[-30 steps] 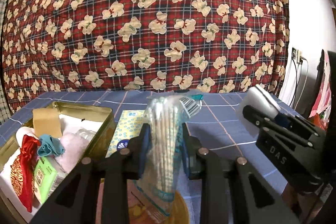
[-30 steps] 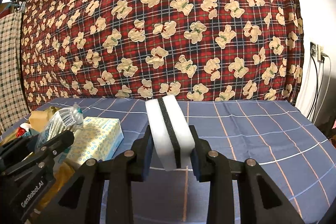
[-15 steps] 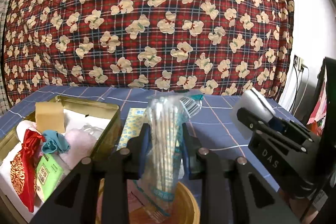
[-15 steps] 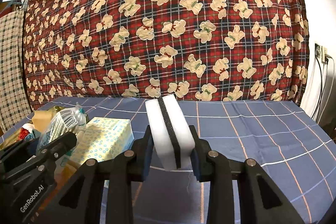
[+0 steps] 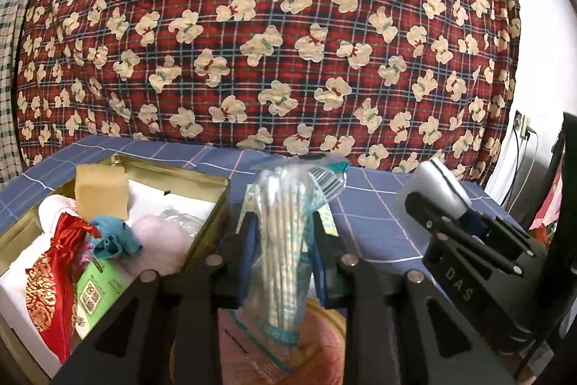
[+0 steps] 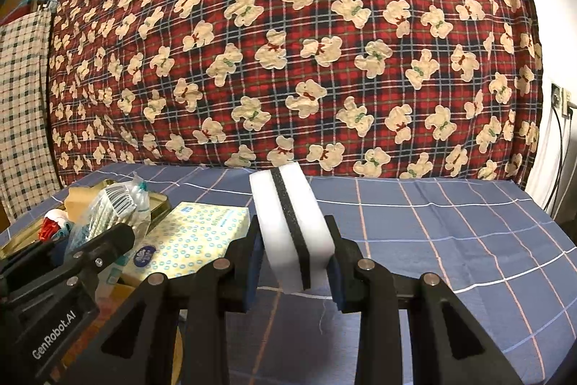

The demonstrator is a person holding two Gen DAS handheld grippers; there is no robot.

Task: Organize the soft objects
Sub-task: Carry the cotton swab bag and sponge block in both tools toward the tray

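My left gripper (image 5: 283, 258) is shut on a clear bag of cotton swabs (image 5: 285, 240) and holds it upright above a round wooden dish (image 5: 324, 349), just right of a gold tin (image 5: 212, 190). The tin holds a tan sponge (image 5: 102, 192), a red pouch (image 5: 54, 276), a teal cloth (image 5: 115, 237) and a green packet (image 5: 97, 291). My right gripper (image 6: 294, 262) is shut on a white sponge with a black middle layer (image 6: 292, 226), held above the blue checked tablecloth (image 6: 450, 233). The swab bag also shows in the right wrist view (image 6: 115, 204).
A yellow tissue pack (image 6: 191, 240) lies right of the tin. A red plaid bear-print cloth (image 5: 270, 35) hangs behind the table. A wall socket with cables (image 6: 560, 100) is at the right. The right gripper's body (image 5: 468, 262) shows at the left view's right side.
My left gripper has risen and drawn slightly left with the swab bag, showing more of the tin. My right gripper has lifted a little with the sponge.
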